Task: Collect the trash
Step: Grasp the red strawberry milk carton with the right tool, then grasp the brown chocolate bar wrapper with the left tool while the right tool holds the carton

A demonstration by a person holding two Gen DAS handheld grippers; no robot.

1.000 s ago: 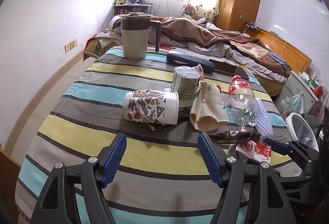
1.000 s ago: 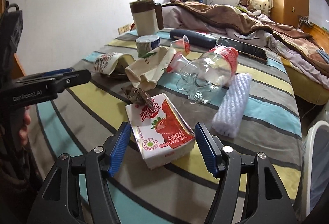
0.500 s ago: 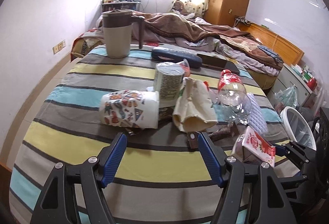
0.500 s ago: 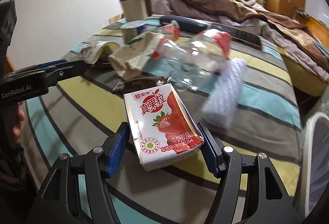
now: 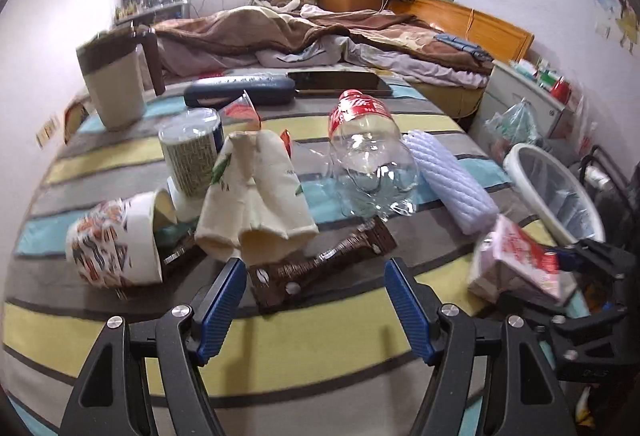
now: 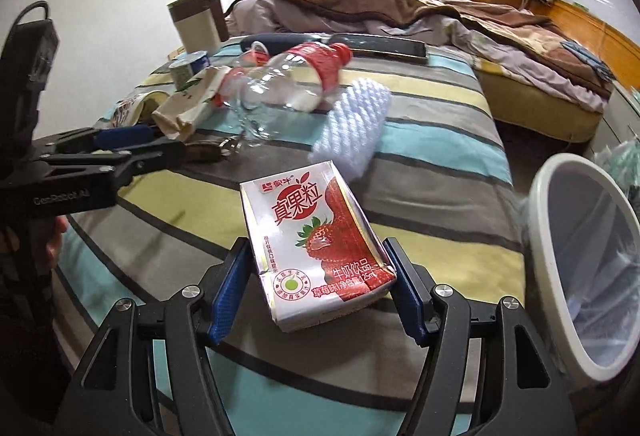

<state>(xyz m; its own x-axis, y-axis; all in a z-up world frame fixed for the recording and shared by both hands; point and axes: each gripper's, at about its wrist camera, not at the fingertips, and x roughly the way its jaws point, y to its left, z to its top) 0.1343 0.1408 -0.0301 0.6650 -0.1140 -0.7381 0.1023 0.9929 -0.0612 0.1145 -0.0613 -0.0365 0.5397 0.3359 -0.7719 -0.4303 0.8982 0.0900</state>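
Strawberry milk carton [image 6: 320, 248]: clamped between the jaws of the right gripper [image 6: 320, 296], long axis pointing away, lifted off the striped tabletop [image 6: 432, 172]. White bin [image 6: 580, 276]: just right, near. Left gripper [image 5: 316, 300]: jaws apart, empty, chocolate wrapper [image 5: 320, 268] straight ahead.
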